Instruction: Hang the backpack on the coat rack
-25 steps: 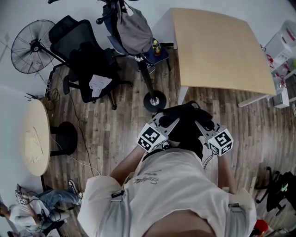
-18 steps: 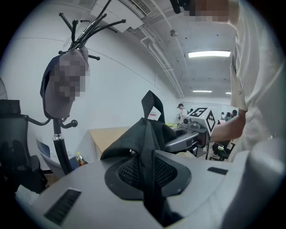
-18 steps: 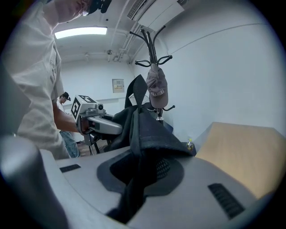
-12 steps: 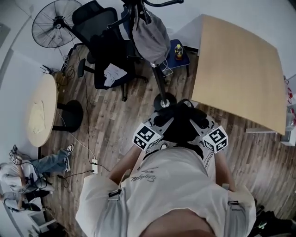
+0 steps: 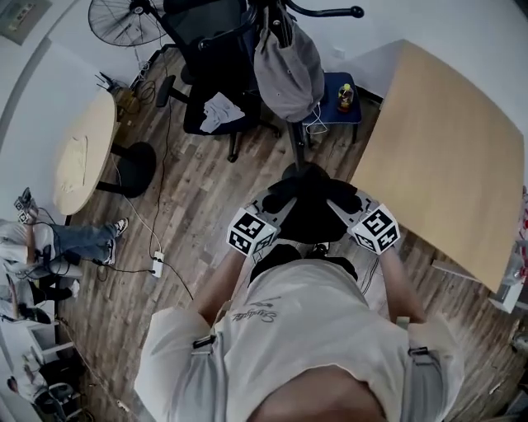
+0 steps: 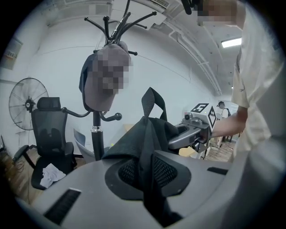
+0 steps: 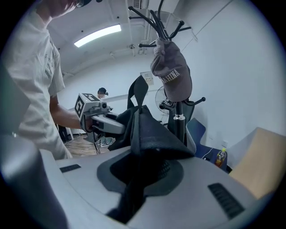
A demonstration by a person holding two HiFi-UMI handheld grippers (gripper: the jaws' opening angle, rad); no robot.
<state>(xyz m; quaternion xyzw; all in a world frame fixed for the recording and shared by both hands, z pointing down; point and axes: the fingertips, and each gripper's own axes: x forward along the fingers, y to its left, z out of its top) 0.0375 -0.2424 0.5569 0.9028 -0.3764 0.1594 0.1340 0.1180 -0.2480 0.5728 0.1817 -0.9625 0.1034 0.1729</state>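
Both left gripper [image 5: 283, 198] and right gripper [image 5: 337, 198] are clamped on the backpack [image 5: 312, 221] near the coat rack [image 5: 297, 136]; hanging is not yet done.

we see a wood-plank floor [image 5: 198, 206] bearing a coat rack [image 5: 297, 145], black office chair [image 5: 198, 49], standing fan [image 5: 124, 16], round table [image 5: 81, 161] and power strip [image 5: 156, 264].

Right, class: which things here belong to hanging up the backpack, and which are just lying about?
Job: backpack, coat rack, left claw, right claw, both gripping it.
Lying about: grey cap on the rack, office chair, fan, wooden table, bottle.
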